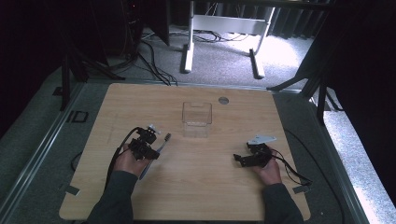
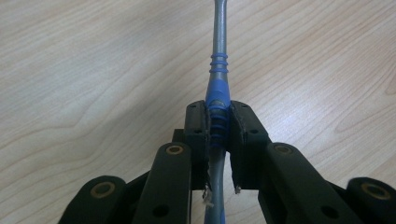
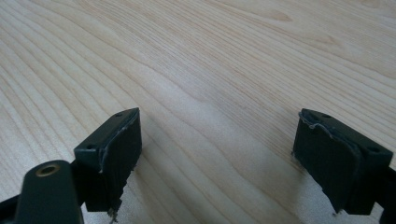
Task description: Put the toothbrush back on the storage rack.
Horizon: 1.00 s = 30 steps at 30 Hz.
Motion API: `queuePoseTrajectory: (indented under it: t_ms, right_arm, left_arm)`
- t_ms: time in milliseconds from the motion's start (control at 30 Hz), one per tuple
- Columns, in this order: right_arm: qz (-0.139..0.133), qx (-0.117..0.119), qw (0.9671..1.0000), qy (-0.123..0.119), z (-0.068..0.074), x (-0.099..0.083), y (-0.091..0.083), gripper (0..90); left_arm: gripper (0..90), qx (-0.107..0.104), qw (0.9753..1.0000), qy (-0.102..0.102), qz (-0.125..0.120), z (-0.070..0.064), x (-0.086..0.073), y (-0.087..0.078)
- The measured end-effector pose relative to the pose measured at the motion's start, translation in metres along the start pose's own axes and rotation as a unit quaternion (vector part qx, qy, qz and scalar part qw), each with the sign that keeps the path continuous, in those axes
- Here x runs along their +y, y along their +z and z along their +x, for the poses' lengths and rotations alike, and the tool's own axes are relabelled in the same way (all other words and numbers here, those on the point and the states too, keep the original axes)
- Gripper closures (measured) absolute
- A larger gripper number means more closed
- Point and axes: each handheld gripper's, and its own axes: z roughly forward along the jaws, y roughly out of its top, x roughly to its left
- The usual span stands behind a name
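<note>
In the left gripper view, a toothbrush [image 2: 218,88] is being clamped at its blue ribbed grip by the left claw [image 2: 218,119] — the grey handle is seen running away over the wooden counter [image 2: 93,70]. In the right gripper view, the right claw [image 3: 217,149] is being held wide open over bare wood. In the high view, a clear plastic box [image 1: 196,114] is being shown farther back — near the counter's middle, apart from both claws.

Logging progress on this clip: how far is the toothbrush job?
Done: left gripper is shut on the toothbrush at its blue grip. In hand: the toothbrush sits low over the table, short of the clear container. Left: probably moving it into that container. Right gripper is open, holding nothing.
</note>
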Motion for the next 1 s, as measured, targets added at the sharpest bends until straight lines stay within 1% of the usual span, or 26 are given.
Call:
queuePoseTrajectory:
  t_ms: [167,200,333,633,800,967,1000]
  right_arm:
    - [0.000,0.000,1.0000,0.000,0.000,0.000,0.000,15.1]
    - [0.000,0.000,1.0000,0.000,0.000,0.000,0.000,15.1]
    - [0.000,0.000,1.0000,0.000,0.000,0.000,0.000,15.1]
    - [0.000,0.000,1.0000,0.000,0.000,0.000,0.000,15.1]
    - [0.000,0.000,1.0000,0.000,0.000,0.000,0.000,15.1]
    - [0.000,0.000,1.0000,0.000,0.000,0.000,0.000,15.1]
    - [0.000,0.000,1.0000,0.000,0.000,0.000,0.000,15.1]
  left_arm:
    - [78.9,0.003,0.9999,0.002,-0.010,-0.001,0.001,-0.002]
    - [78.9,0.003,0.9999,0.004,-0.016,-0.002,0.002,-0.003]
    - [78.9,0.004,0.9996,0.007,-0.026,-0.003,0.003,-0.004]
    - [78.9,0.005,0.9988,0.004,-0.048,-0.007,0.007,-0.007]
    - [78.9,0.008,0.9979,0.002,-0.064,-0.009,0.009,-0.011]
    - [78.9,0.010,0.9972,0.006,-0.074,-0.010,0.010,-0.013]
    - [78.9,0.011,0.9968,0.010,-0.079,-0.012,0.011,-0.014]
